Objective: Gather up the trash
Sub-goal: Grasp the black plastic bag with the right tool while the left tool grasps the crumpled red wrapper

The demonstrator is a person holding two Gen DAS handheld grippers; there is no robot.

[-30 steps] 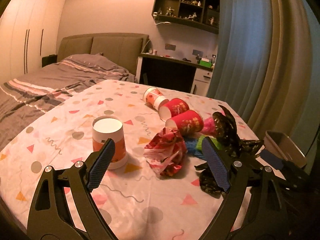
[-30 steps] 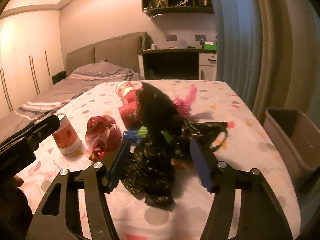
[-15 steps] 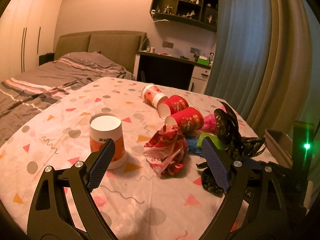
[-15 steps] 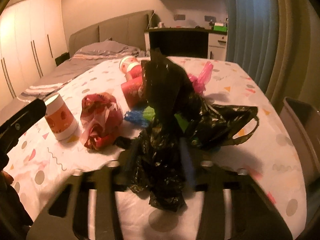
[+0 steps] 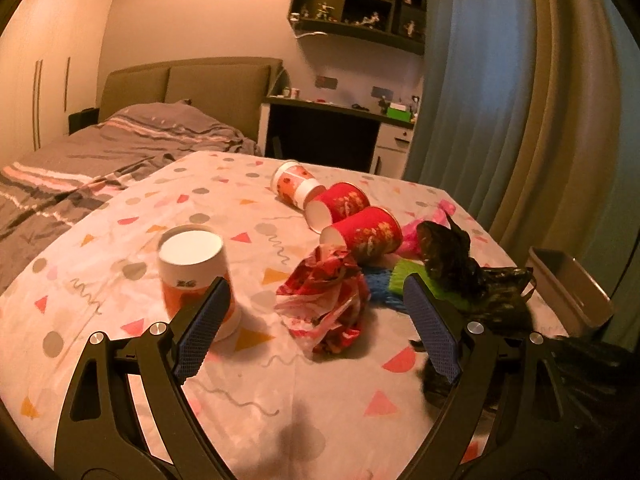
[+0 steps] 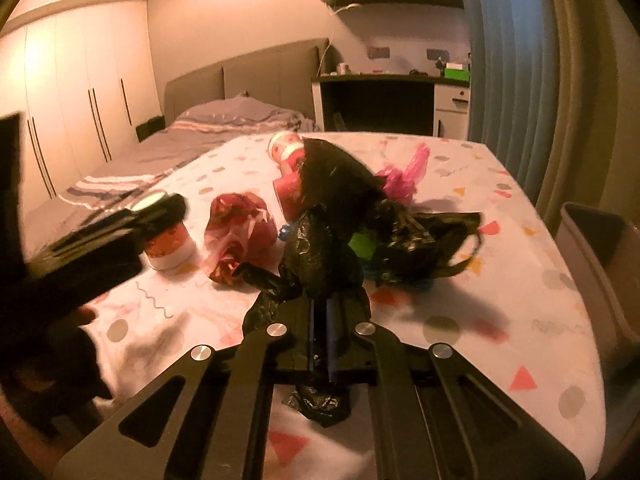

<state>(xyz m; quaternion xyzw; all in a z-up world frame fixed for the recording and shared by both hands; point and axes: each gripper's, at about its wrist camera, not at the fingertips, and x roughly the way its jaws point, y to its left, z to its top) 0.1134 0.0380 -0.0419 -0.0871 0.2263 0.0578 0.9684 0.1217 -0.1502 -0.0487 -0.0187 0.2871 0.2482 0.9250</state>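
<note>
Trash lies on a table with a patterned cloth (image 5: 248,380). A crumpled black plastic bag (image 6: 332,220) sits at the right; my right gripper (image 6: 320,320) is shut on its near end. The bag also shows in the left wrist view (image 5: 468,276). My left gripper (image 5: 316,332) is open and empty, just short of a crumpled red wrapper (image 5: 332,304). An upside-down orange-and-white paper cup (image 5: 196,276) stands by its left finger. Two red cups (image 5: 360,228) and a white-and-red cup (image 5: 296,186) lie on their sides behind. Blue, green and pink scraps (image 5: 400,280) lie under the bag.
A grey bin (image 6: 596,256) stands off the table's right edge, also in the left wrist view (image 5: 568,288). A bed (image 5: 100,160) lies to the left, a desk (image 5: 340,136) behind, curtains (image 5: 500,100) to the right.
My right gripper has closed from open onto the near end of the black bag. My left gripper has stayed open and drawn slightly nearer the red wrapper.
</note>
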